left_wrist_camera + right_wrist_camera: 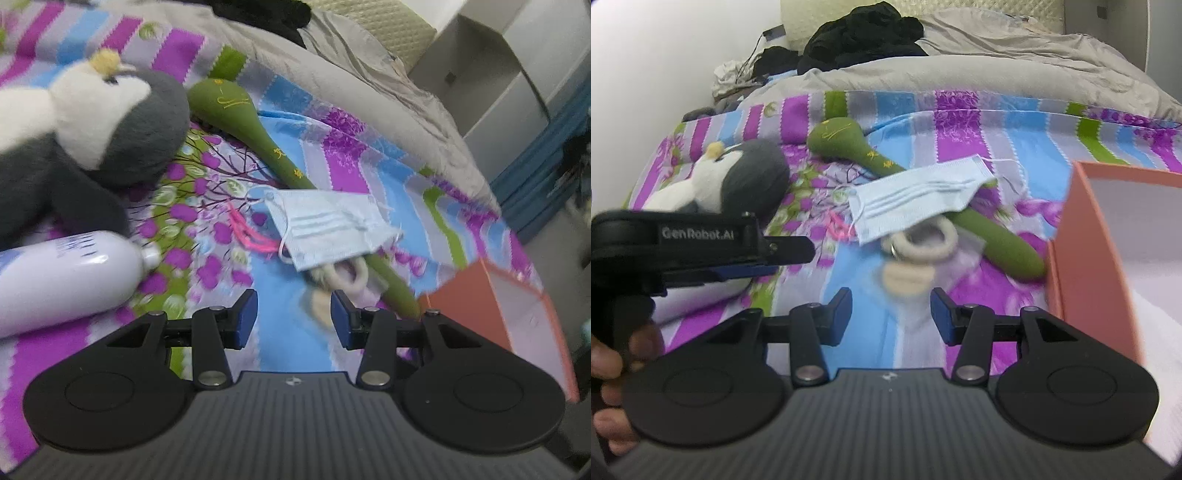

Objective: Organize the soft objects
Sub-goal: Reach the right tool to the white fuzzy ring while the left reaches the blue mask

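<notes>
On the striped bedspread lie a grey and white plush penguin (92, 122) (738, 173), a long green fabric mallet (251, 122) (997, 240), a light blue face mask (332, 229) (916, 199) draped over the mallet, and cream fabric rings (343, 277) (923, 243) partly under the mask. My left gripper (294, 317) is open and empty just short of the rings; it also shows in the right wrist view (783, 254). My right gripper (891, 314) is open and empty in front of the rings.
A white bottle (62, 273) lies at the left beside the penguin. An open orange box (517, 302) (1108, 236) with a white inside stands at the right. A pink string (247, 232) lies by the mask. A grey duvet (960, 70) and black clothes (864, 33) lie behind.
</notes>
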Motion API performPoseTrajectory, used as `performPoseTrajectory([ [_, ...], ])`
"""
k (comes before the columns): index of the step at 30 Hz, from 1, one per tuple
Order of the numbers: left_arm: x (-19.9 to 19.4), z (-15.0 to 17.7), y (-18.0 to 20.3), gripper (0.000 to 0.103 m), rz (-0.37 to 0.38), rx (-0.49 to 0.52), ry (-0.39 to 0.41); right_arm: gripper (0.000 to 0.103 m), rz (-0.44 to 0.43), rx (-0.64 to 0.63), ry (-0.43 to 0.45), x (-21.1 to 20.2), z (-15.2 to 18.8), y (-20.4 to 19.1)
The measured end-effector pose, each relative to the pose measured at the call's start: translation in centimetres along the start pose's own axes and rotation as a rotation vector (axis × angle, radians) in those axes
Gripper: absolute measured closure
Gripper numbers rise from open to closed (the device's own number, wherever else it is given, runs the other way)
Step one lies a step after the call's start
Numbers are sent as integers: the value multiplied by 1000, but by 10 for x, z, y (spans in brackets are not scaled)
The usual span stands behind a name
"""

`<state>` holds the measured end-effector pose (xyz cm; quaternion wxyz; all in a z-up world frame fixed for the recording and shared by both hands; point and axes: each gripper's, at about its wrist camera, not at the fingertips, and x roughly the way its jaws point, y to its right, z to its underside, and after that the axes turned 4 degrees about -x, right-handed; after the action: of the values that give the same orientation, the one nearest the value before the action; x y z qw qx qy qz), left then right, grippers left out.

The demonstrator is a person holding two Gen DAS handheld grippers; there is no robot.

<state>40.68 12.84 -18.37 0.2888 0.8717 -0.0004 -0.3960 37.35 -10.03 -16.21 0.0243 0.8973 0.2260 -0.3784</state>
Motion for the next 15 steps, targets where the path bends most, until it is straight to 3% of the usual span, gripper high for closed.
performPoseTrajectory([
  [8, 62, -29, -21, 55, 91, -111, -61, 54, 49, -14, 15, 64, -15, 6],
  [11, 80, -29, -28, 55, 101, -141, -91, 54, 28, -23, 21, 76, -16, 9],
  [15, 95, -30, -34, 63, 134, -195, -106, 54, 77, -57, 39, 83, -16, 9],
])
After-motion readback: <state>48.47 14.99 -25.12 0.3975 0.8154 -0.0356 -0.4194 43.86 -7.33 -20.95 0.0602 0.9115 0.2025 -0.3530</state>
